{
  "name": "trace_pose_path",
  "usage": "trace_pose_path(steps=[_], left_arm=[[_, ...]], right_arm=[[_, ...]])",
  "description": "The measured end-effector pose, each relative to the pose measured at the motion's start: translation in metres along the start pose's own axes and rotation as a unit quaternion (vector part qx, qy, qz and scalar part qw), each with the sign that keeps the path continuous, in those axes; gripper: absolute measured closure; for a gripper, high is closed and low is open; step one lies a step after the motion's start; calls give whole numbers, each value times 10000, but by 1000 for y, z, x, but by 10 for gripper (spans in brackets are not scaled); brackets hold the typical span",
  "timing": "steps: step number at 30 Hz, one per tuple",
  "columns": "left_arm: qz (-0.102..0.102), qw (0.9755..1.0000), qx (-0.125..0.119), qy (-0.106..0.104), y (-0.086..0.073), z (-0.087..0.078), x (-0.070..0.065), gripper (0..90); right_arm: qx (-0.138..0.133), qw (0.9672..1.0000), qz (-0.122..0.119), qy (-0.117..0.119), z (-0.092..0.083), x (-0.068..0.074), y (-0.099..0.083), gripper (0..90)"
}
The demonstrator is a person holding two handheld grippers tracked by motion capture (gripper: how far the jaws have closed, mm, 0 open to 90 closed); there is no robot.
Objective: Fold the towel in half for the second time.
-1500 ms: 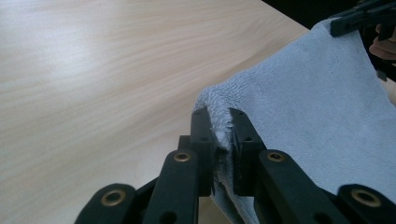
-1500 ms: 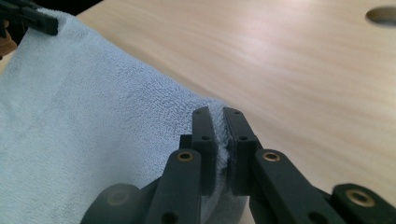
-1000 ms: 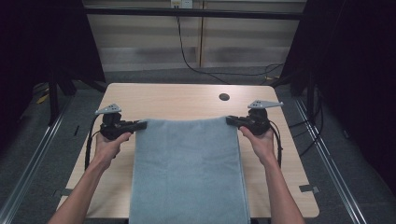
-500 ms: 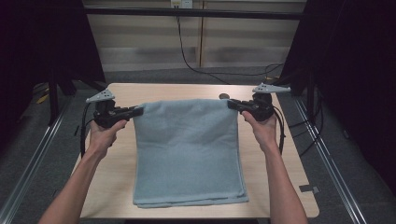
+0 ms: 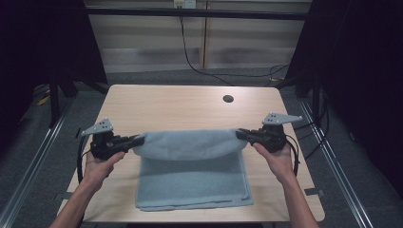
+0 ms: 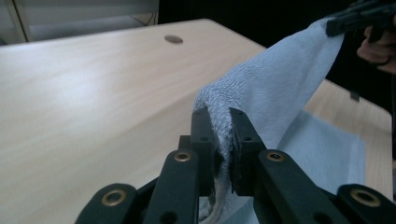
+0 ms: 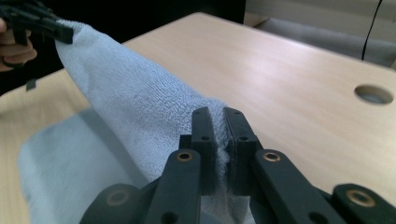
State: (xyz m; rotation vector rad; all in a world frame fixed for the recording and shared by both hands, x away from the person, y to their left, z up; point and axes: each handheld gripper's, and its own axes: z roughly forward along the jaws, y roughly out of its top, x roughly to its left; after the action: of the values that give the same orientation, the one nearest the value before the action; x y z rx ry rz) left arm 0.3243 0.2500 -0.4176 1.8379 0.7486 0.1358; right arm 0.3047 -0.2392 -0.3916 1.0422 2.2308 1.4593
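Towel (image 5: pixel 190 164) fold: left gripper (image 5: pixel 135 140) & right gripper (image 5: pixel 241 134), fingers pinching far corners, carry edge level toward 6 o'clock, aligning w/ near hem on bench (image 5: pixel 166 104)

Wooden table (image 5: pixel 157 107); blue towel (image 5: pixel 195 187) lying on it.

We've got a light wood table (image 5: pixel 180 107) with a round cable hole (image 5: pixel 228 99), grey floor (image 5: pixel 43 142), dark curtains (image 5: pixel 43 42), pale back wall (image 5: pixel 142 42).
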Motion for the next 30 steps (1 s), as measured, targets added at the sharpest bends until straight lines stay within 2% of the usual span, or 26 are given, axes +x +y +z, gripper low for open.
trace_pose_path(steps=[2,5,8,11,13,15,17,18,19,20,21,22,23,24,25,27,29,30], left_arm=[[-13,10000,40,-15,-9,-2,-5,824],[-273,9991,2,-311,-22,-6,-10,811],[-289,9990,88,-336,-36,-10,-16,813],[-227,9985,283,-404,-50,-11,-24,816],[-264,9978,384,-474,-58,-12,-29,811],[-224,9977,399,-495,-66,-15,-37,794],[-306,9974,373,-540,-70,-17,-40,752],[-303,9981,295,-440,-71,-20,-41,715],[-336,9982,226,-442,-72,-21,-40,651],[-435,9982,175,-366,-71,-23,-39,612],[-479,9983,156,-283,-69,-23,-36,541],[-444,9987,168,-163,-68,-23,-31,500],[-417,9990,187,-11,-66,-22,-27,497],[-498,9985,171,137,-65,-21,-21,482],[-615,9978,151,202,-63,-20,-13,453],[-529,9977,177,394,-60,-19,-5,416],[-530,9973,117,491,-60,-20,1,391],[-389,9977,138,538,-61,-20,4,366]], right_arm=[[92,9999,-54,20,-5,7,-9,839],[59,9999,-84,87,-11,16,-23,830],[25,9997,27,239,-17,25,-40,824],[201,9995,11,259,-19,33,-55,819],[361,9988,-25,329,-19,37,-66,812],[466,9982,58,375,-19,41,-79,794],[506,9977,140,432,-19,43,-87,757],[514,9976,168,428,-20,45,-90,736],[470,9977,225,436,-23,46,-92,684],[420,9981,273,362,-25,47,-93,631],[338,9985,393,173,-28,46,-94,593],[263,9987,434,101,-30,44,-94,568],[189,9987,478,3,-32,41,-94,534],[164,9982,569,-86,-33,39,-94,519],[112,9977,647,-154,-34,35,-95,514],[44,9969,735,-291,-36,30,-95,480],[-2,9960,808,-374,-39,26,-94,451],[-30,9956,831,-432,-41,25,-94,436]])
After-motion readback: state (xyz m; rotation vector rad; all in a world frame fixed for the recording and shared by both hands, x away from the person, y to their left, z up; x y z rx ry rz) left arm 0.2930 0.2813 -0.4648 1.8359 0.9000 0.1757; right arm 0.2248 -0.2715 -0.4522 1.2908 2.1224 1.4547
